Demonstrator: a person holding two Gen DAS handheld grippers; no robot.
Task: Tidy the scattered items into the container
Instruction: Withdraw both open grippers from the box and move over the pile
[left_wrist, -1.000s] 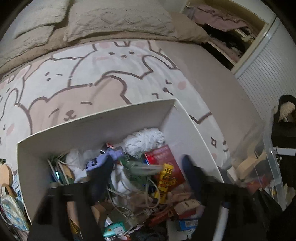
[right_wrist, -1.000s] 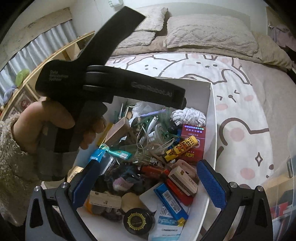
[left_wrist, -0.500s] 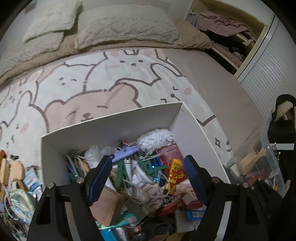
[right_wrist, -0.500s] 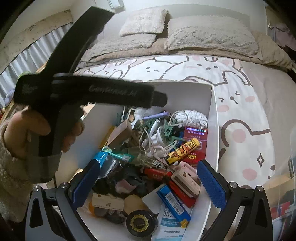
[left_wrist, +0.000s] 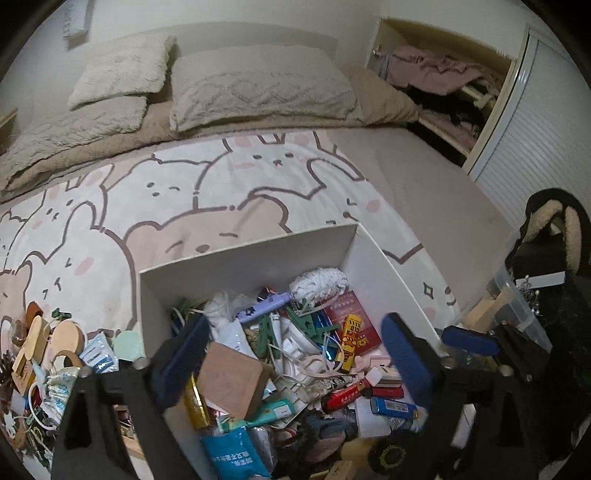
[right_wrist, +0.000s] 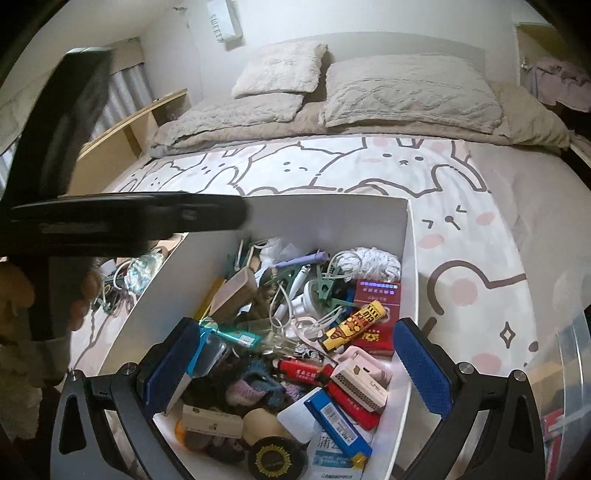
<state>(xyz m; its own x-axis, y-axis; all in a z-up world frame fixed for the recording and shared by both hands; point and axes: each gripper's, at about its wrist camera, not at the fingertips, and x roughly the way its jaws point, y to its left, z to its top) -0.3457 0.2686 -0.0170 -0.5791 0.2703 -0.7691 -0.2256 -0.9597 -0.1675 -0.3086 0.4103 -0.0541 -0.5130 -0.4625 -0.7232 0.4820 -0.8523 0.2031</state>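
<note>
left gripper (left_wrist: 295, 354) risen above white box (left_wrist: 251, 254), jaws opening, empty | right gripper (right_wrist: 295, 369) agape, empty

Bed (left_wrist: 258, 192), pillows (left_wrist: 258, 88), open wardrobe (left_wrist: 443, 85)

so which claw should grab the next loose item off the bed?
Left. The leftover pile lies beside the white box on its side; the left claw is opening, empty. Right claw hovers over the box.

The left gripper (left_wrist: 295, 354) rose away from the clutter inside the white rectangular cardboard box (left_wrist: 255, 254), its blue-padded jaws opening with nothing between them, and slid toward the box's left wall.
</note>
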